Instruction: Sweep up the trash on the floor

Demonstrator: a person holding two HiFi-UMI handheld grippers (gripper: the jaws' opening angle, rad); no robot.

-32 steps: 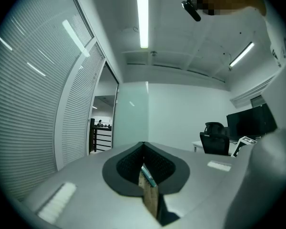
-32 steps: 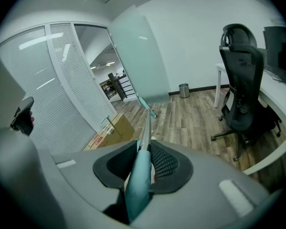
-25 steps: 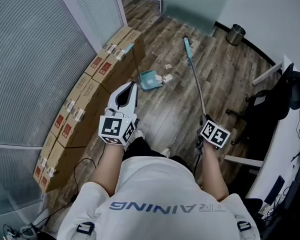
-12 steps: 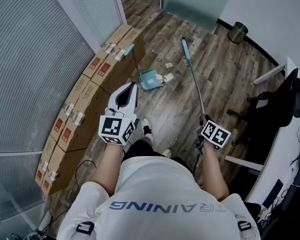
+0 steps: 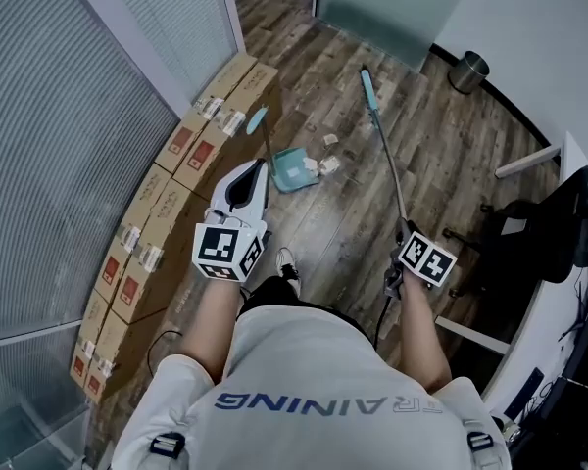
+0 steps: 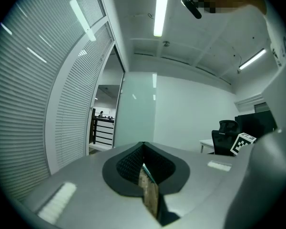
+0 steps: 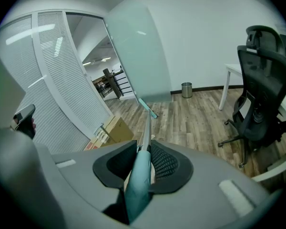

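A teal dustpan (image 5: 294, 169) stands on the wood floor, and its thin upright handle (image 5: 260, 120) rises beside my left gripper (image 5: 262, 166). That gripper is shut on the handle, seen as a narrow strip (image 6: 150, 194) between the closed jaws of my left gripper (image 6: 143, 149). My right gripper (image 5: 404, 231) is shut on the broom's teal grip (image 7: 138, 180). The metal pole (image 5: 384, 160) slopes away to the teal broom head (image 5: 366, 79) on the floor. Paper scraps (image 5: 326, 164) lie just right of the dustpan, with another scrap (image 5: 330, 140) beyond them.
A row of cardboard boxes (image 5: 167, 189) lines the blinds-covered glass wall on the left. A metal bin (image 5: 470, 70) stands by the far wall. A black office chair (image 5: 554, 228) and a white desk (image 5: 529, 160) close off the right side. One of the person's shoes (image 5: 286, 260) shows below the left gripper.
The person has stepped forward, with a shoe now out in front. Both grippers have moved along with the step and keep their hold on the dustpan handle and the broom.
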